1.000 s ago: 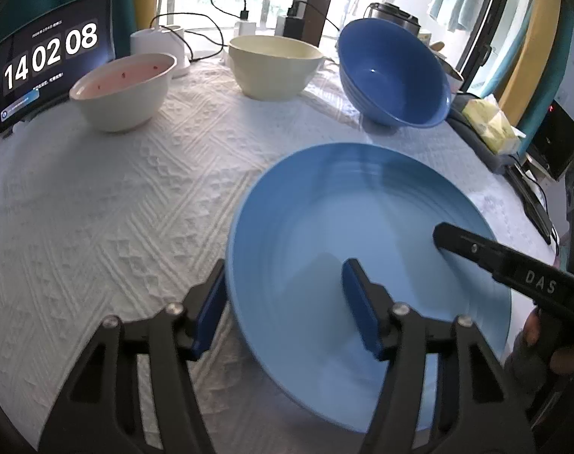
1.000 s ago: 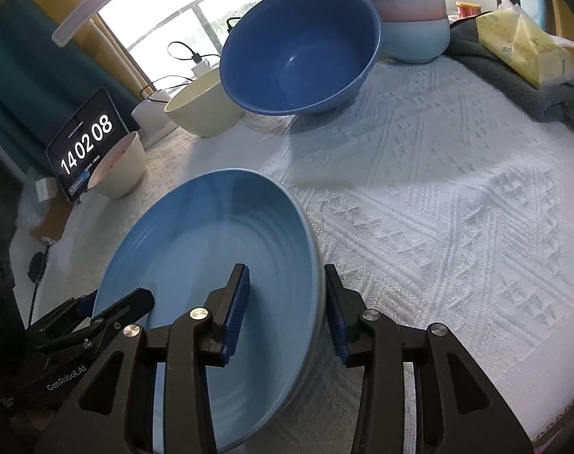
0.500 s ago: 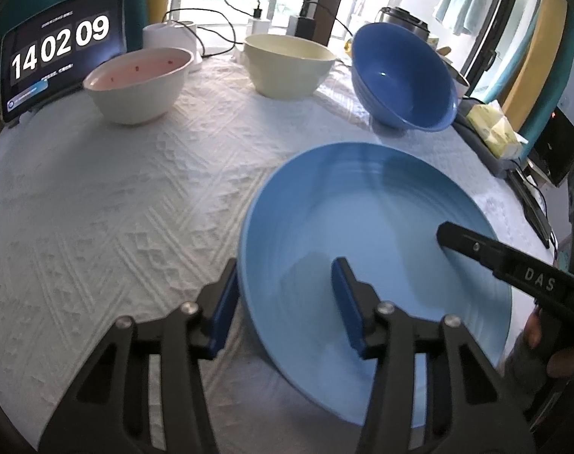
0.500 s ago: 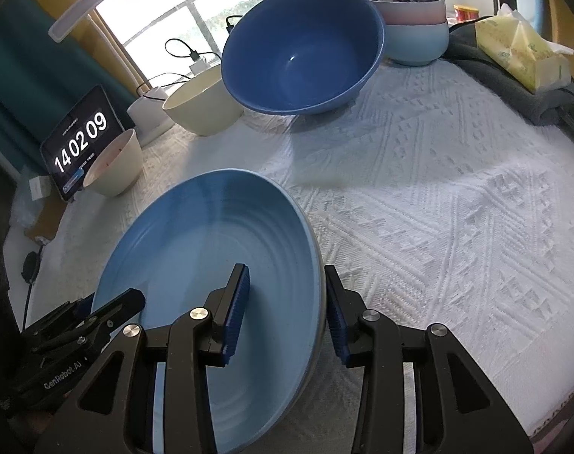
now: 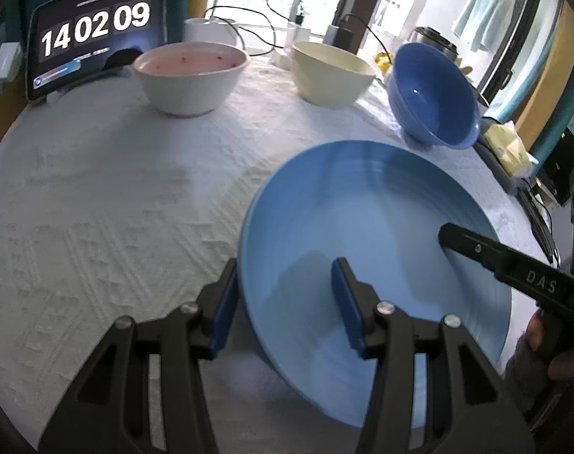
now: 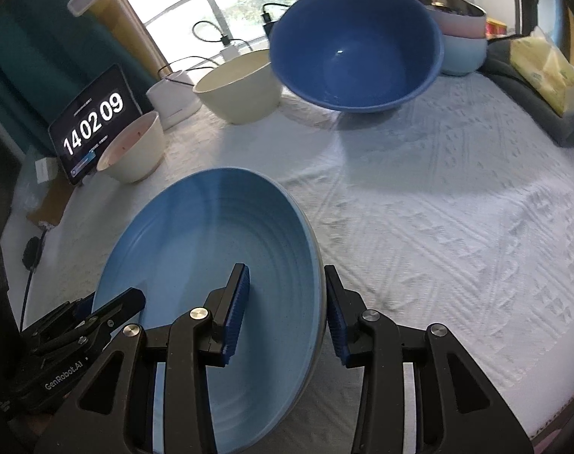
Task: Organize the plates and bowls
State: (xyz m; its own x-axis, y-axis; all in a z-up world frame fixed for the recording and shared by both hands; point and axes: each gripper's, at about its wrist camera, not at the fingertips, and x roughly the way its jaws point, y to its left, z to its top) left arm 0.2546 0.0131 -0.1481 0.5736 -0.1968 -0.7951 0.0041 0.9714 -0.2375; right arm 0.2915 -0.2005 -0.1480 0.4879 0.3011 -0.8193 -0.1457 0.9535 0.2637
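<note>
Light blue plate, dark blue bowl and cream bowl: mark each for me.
light blue plate [image 5: 381,227]: left wrist view, on its ridged inner surface.
dark blue bowl [image 6: 347,64]: right wrist view, on its inside bottom.
cream bowl [image 5: 330,79]: left wrist view, on its outer wall.
</note>
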